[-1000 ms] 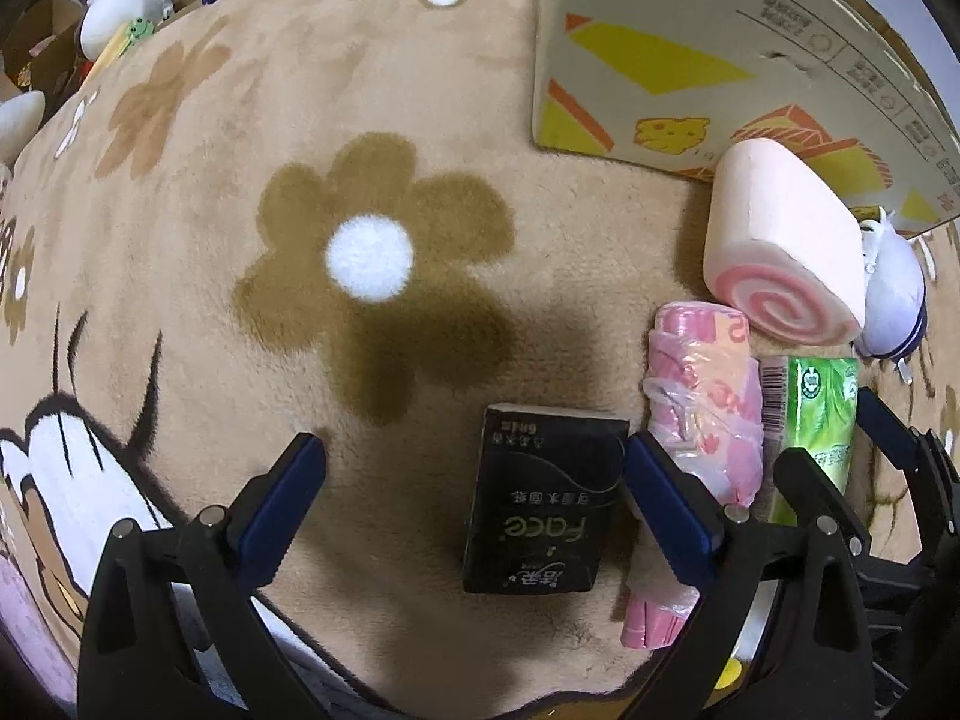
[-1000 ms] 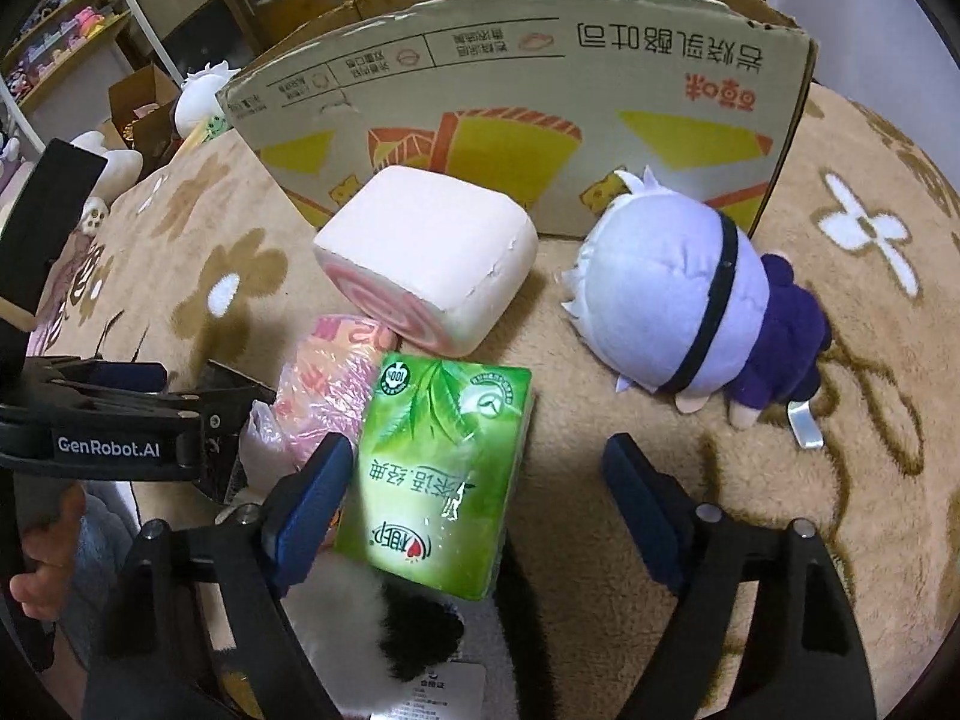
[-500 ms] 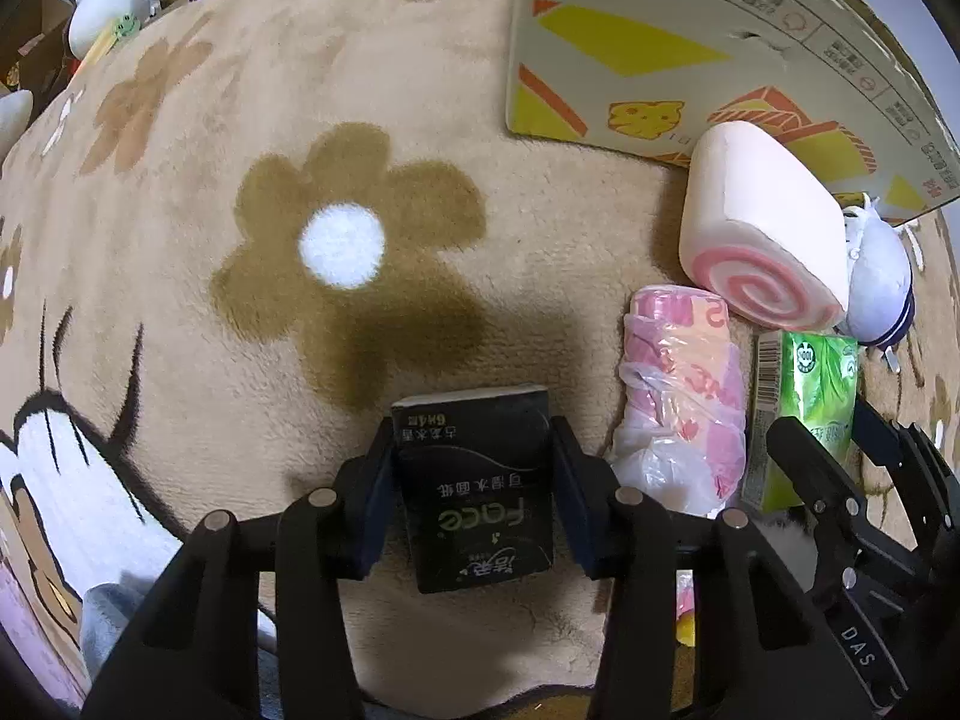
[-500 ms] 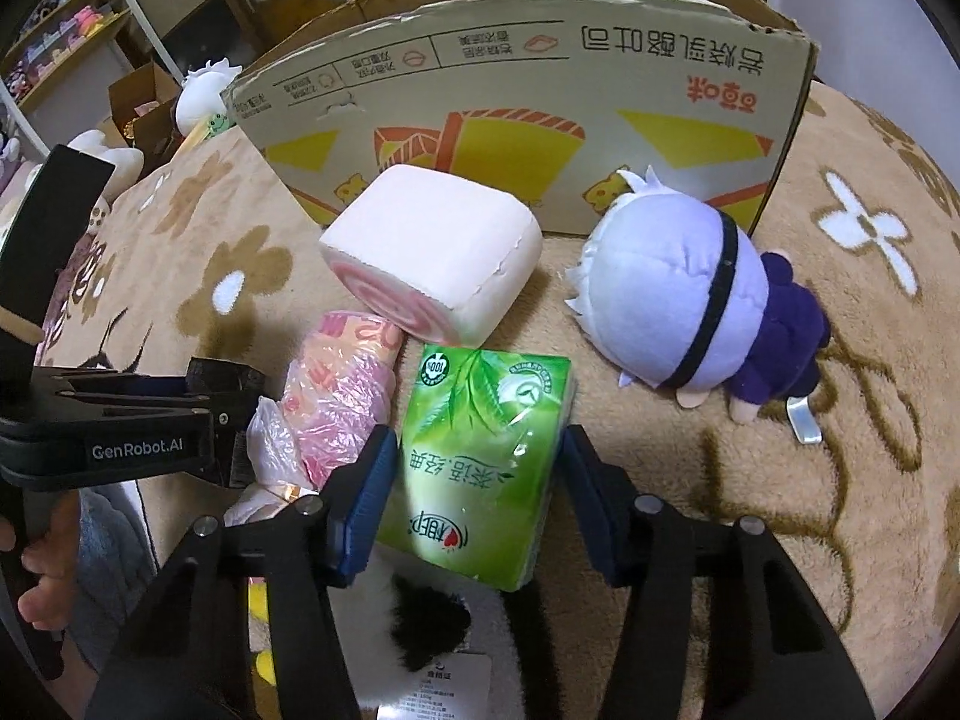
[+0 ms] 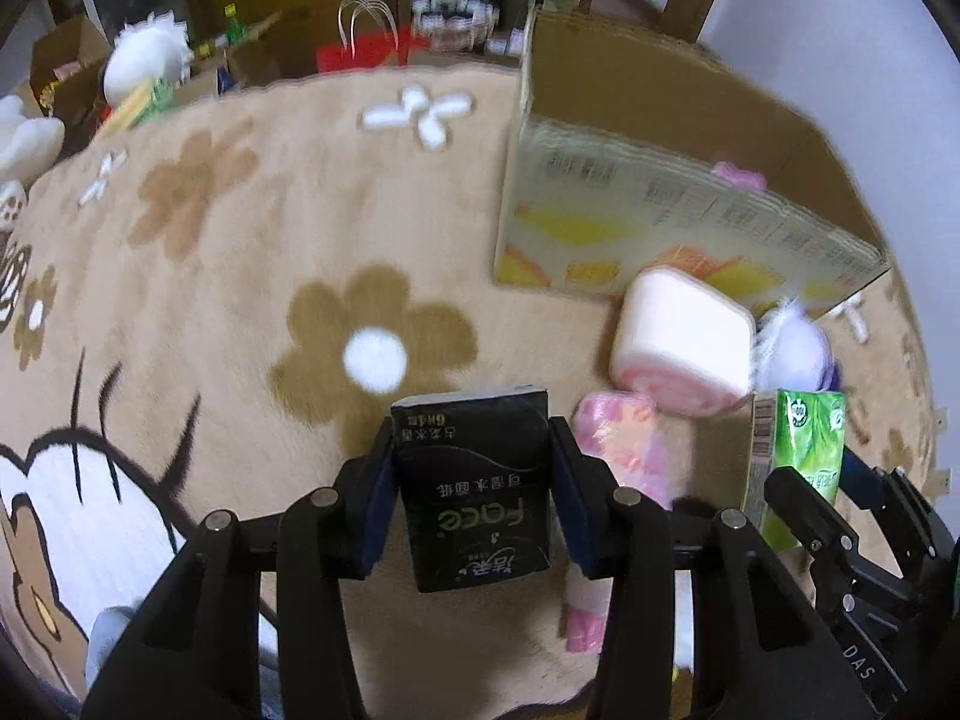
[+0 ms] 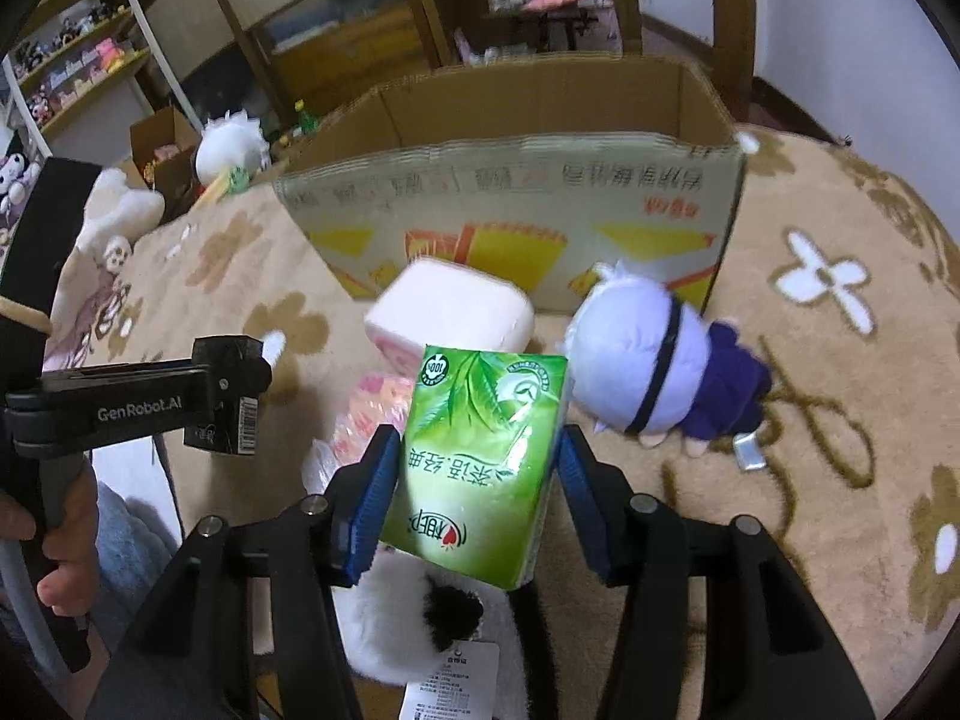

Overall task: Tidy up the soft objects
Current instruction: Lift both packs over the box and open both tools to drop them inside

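My left gripper point(image 5: 473, 474) is shut on a black tissue pack point(image 5: 477, 492) and holds it above the tan flower rug point(image 5: 240, 276). My right gripper point(image 6: 477, 474) is shut on a green tissue pack point(image 6: 480, 456), also lifted; the pack also shows at the right of the left wrist view point(image 5: 804, 450). An open cardboard box point(image 6: 516, 204) stands behind, with something pink inside point(image 5: 738, 175). A pink swirl-roll cushion point(image 5: 684, 342), a pink plastic-wrapped pack point(image 5: 618, 444) and a white-haired purple plush doll point(image 6: 654, 360) lie in front of the box.
A black-and-white plush with a paper tag point(image 6: 420, 618) lies under my right gripper. White plush toys point(image 6: 231, 144) and small boxes sit at the rug's far left edge. Wooden shelves point(image 6: 84, 66) stand behind. The left gripper's body shows in the right wrist view point(image 6: 144, 408).
Both grippers closed on their tissue packs and have since lifted them off the rug. Both views have tilted up, so the box opening and the room behind now show.
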Demonstrator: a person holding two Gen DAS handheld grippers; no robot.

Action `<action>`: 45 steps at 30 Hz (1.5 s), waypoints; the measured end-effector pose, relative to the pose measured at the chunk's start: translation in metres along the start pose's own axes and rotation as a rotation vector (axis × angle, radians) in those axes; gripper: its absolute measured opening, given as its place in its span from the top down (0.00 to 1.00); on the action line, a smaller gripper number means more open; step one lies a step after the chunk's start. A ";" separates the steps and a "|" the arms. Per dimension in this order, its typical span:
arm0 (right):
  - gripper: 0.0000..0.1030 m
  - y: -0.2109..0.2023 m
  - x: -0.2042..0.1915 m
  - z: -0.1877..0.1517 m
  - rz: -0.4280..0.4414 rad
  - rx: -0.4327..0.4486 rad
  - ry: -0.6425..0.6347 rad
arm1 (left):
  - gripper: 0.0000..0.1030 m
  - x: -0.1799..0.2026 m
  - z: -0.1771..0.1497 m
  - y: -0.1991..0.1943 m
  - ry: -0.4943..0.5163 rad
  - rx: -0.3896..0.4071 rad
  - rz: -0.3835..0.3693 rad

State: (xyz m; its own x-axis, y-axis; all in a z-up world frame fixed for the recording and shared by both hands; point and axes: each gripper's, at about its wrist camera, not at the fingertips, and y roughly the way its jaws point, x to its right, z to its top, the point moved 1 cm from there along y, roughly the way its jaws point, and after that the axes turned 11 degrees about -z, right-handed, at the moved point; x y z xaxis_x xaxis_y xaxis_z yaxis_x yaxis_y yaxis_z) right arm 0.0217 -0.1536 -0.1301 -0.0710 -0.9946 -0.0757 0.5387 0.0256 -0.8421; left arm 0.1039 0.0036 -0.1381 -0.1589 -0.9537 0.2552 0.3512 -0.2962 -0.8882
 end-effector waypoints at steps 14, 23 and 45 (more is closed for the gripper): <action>0.45 -0.067 0.025 0.045 0.007 0.235 0.082 | 0.56 0.040 0.026 -0.071 0.141 0.294 -0.023; 0.45 -0.089 0.043 0.070 0.018 0.320 0.123 | 0.56 0.061 0.054 -0.098 0.221 0.423 -0.008; 0.45 -0.051 0.059 0.121 -0.012 0.337 0.105 | 0.56 0.082 0.105 -0.046 0.336 0.429 -0.011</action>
State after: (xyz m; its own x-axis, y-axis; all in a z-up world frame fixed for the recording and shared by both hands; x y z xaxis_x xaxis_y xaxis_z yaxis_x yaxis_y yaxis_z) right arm 0.0914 -0.2262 -0.0274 -0.1554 -0.9785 -0.1360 0.7827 -0.0380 -0.6212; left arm 0.1713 -0.0663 -0.0361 -0.4260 -0.9024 0.0648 0.6817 -0.3672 -0.6328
